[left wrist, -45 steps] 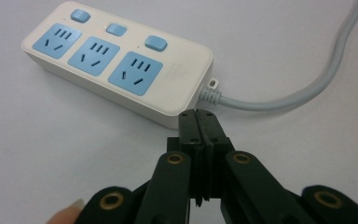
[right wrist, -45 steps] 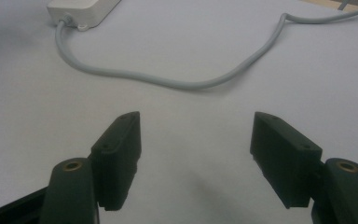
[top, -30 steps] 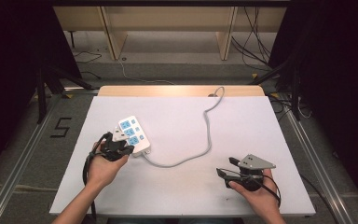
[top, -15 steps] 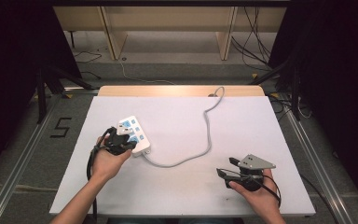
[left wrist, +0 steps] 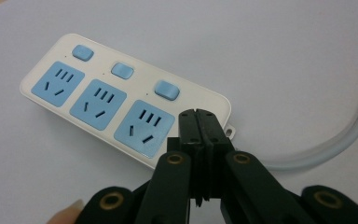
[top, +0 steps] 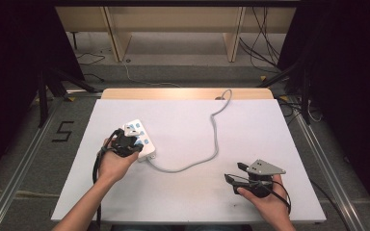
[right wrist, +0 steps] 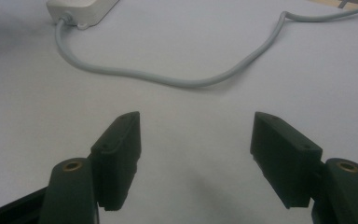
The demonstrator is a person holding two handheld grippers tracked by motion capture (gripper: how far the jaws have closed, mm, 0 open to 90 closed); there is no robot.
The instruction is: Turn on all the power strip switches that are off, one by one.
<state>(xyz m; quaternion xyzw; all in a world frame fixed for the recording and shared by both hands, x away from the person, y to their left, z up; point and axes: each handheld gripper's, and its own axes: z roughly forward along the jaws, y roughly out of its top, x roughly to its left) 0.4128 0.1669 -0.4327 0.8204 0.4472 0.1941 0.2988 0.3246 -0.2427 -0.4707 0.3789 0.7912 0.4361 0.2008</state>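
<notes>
A white power strip (top: 140, 133) with three blue sockets and three blue switches lies on the left half of the white table (top: 183, 202). Its grey cable (top: 216, 142) curves right and runs off the far edge. My left gripper (top: 126, 142) hovers over the strip's cable end. In the left gripper view its jaws (left wrist: 198, 121) are pressed together with nothing between them, tips by the nearest socket of the strip (left wrist: 98, 100). My right gripper (top: 234, 172) rests at the near right, open and empty (right wrist: 196, 154), facing the cable (right wrist: 182, 82) and the strip's end (right wrist: 81, 7).
A wooden band (top: 173, 93) runs along the table's far edge, with wooden shelving legs (top: 118, 33) behind it. Metal rails (top: 318, 154) flank the table, and a floor mark "5" (top: 63, 131) sits at the left.
The left gripper has edged slightly forward over the power strip, still shut. The right gripper has stayed where it was.
</notes>
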